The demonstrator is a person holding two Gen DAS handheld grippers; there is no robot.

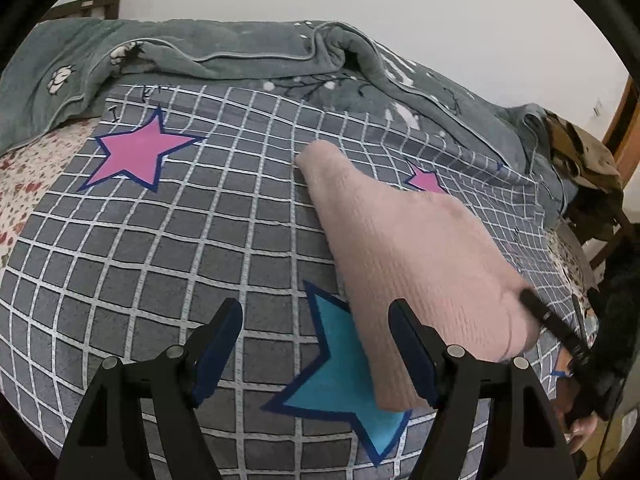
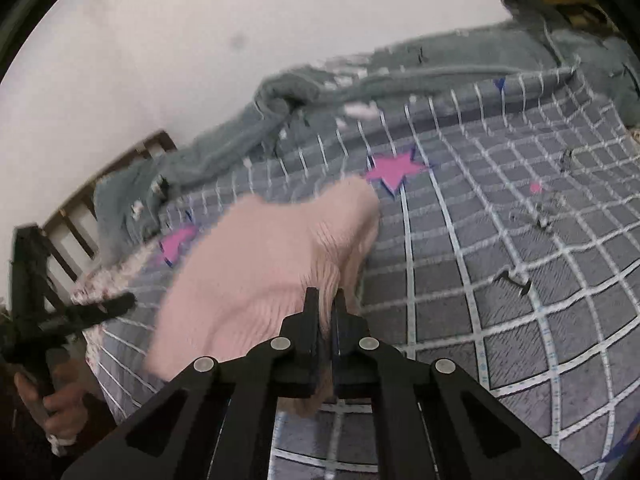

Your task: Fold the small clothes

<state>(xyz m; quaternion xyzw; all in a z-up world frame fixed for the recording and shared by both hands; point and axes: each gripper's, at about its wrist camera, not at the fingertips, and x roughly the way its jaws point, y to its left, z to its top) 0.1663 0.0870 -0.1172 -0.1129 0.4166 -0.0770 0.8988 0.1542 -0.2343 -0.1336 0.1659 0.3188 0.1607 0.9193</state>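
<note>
A small pink knitted garment (image 1: 408,248) hangs in the air over the bed, stretched from its far tip down to its near right corner. My right gripper (image 2: 324,300) is shut on that corner of the pink garment (image 2: 264,264) and holds it up; it shows at the right of the left wrist view (image 1: 548,320). My left gripper (image 1: 316,320) is open and empty, low over the sheet, with the garment's lower edge just beyond its right finger. It also shows at the left of the right wrist view (image 2: 100,308).
The bed is covered with a grey grid-patterned sheet (image 1: 180,248) with pink and blue stars. A bunched grey-green blanket (image 1: 240,52) lies along the far side by the white wall. A wooden headboard (image 2: 100,196) and a chair with clothes (image 1: 580,160) flank the bed.
</note>
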